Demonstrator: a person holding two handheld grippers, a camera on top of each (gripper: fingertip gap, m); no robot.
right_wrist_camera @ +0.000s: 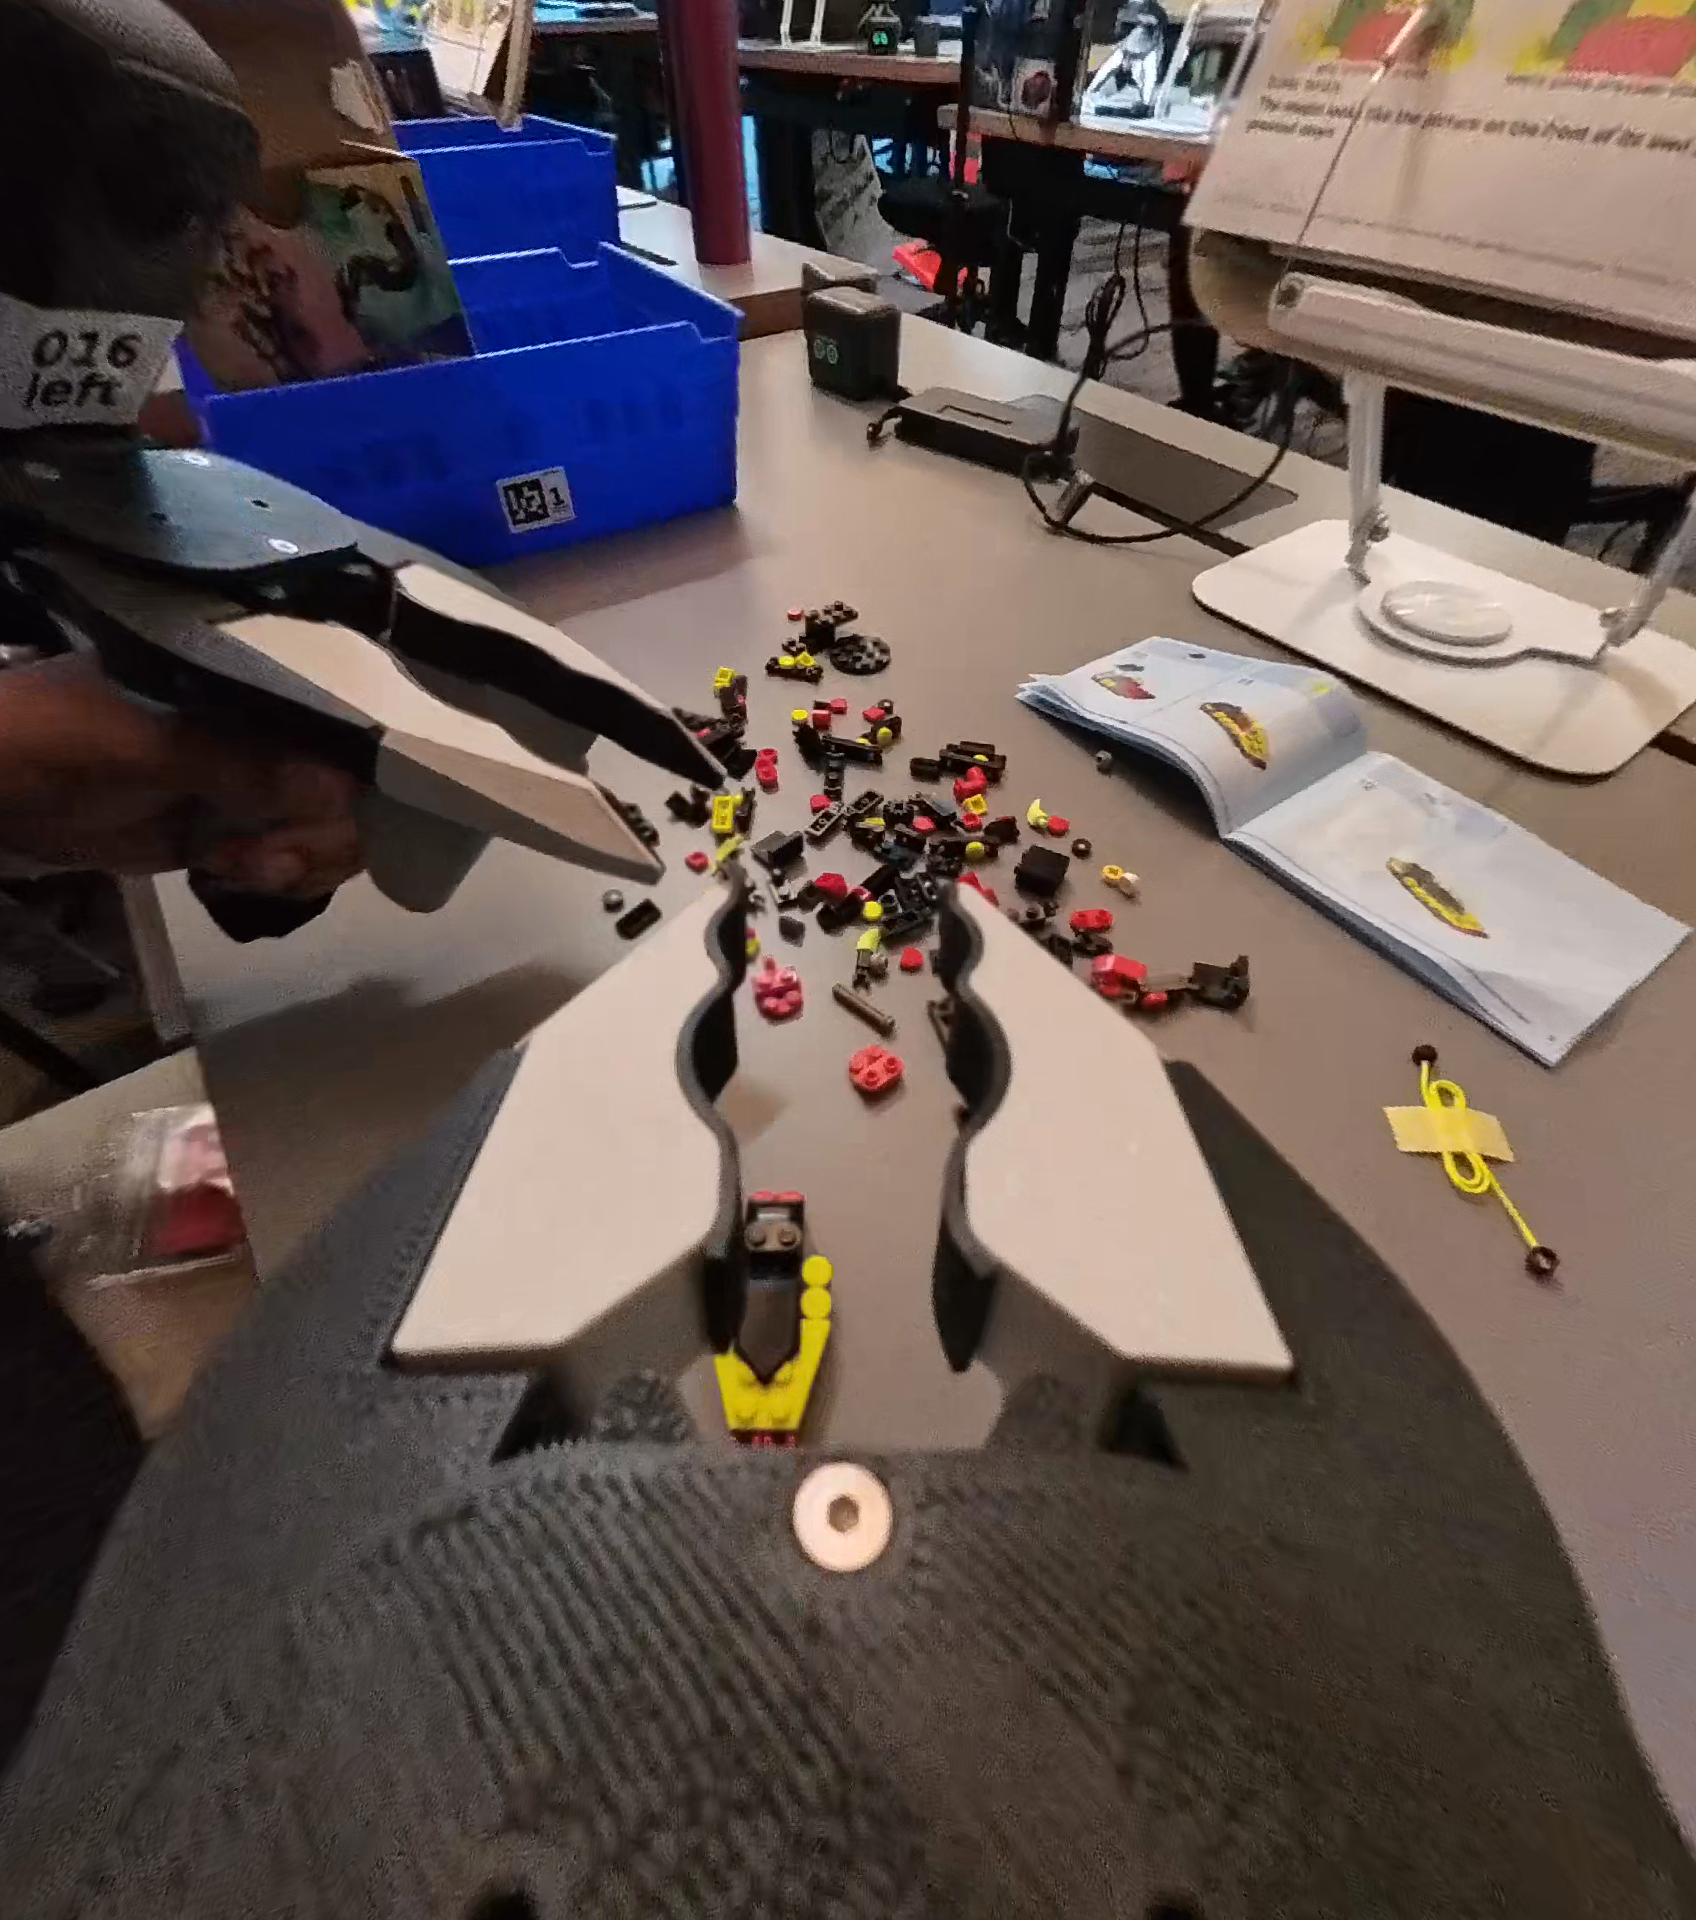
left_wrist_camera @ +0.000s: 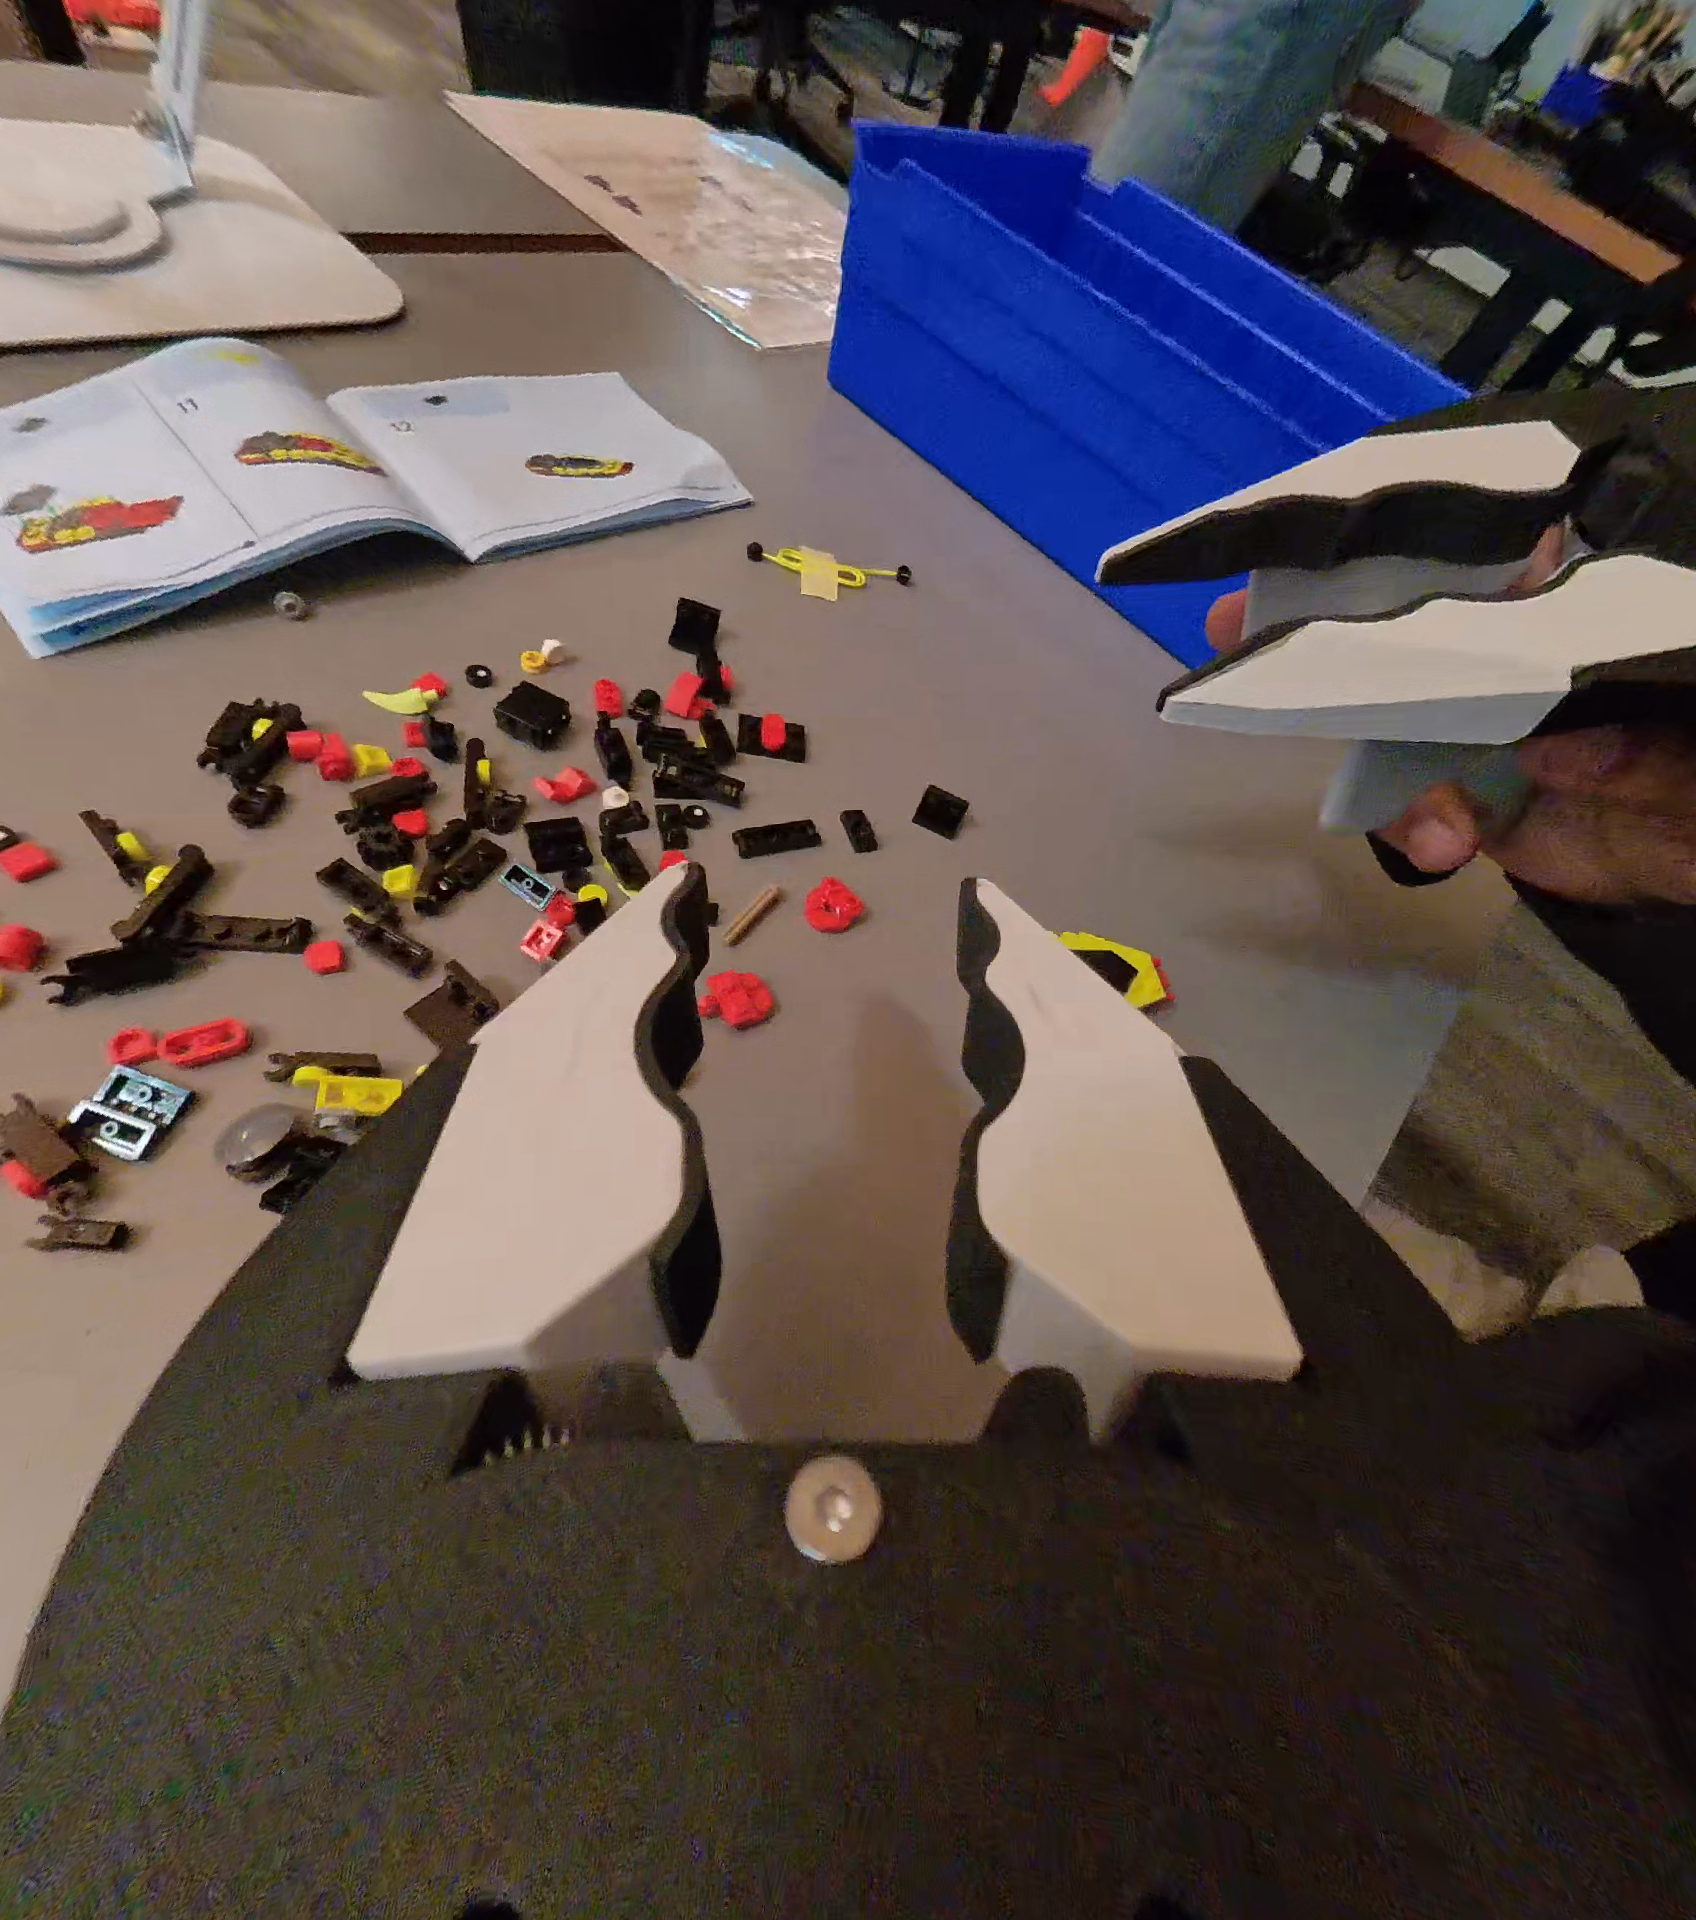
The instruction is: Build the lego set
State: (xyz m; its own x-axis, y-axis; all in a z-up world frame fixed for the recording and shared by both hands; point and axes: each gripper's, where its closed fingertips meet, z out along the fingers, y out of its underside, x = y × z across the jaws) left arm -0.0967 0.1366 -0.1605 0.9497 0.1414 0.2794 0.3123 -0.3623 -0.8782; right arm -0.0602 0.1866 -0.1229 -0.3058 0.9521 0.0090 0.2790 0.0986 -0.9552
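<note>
Left wrist view shows the left gripper (left_wrist_camera: 828,894) with fingers spread wide and bare above a grey table (left_wrist_camera: 1083,810); a red brick (left_wrist_camera: 738,1000) lies just inside its left finger. The right gripper (right_wrist_camera: 842,914) hovers, fingers apart and not pressing, over a yellow-and-black model (right_wrist_camera: 771,1340) lying between the finger bases.

Yellow-black brick assembly (left_wrist_camera: 1119,966) half hidden behind left hand-held gripper (left_wrist_camera: 828,894) right finger. Dark loose bricks (right_wrist_camera: 885,831) ahead of right hand-held gripper (right_wrist_camera: 844,914) too small to identify. Document stand (right_wrist_camera: 1509,343) beyond it cut off, blurred.
</note>
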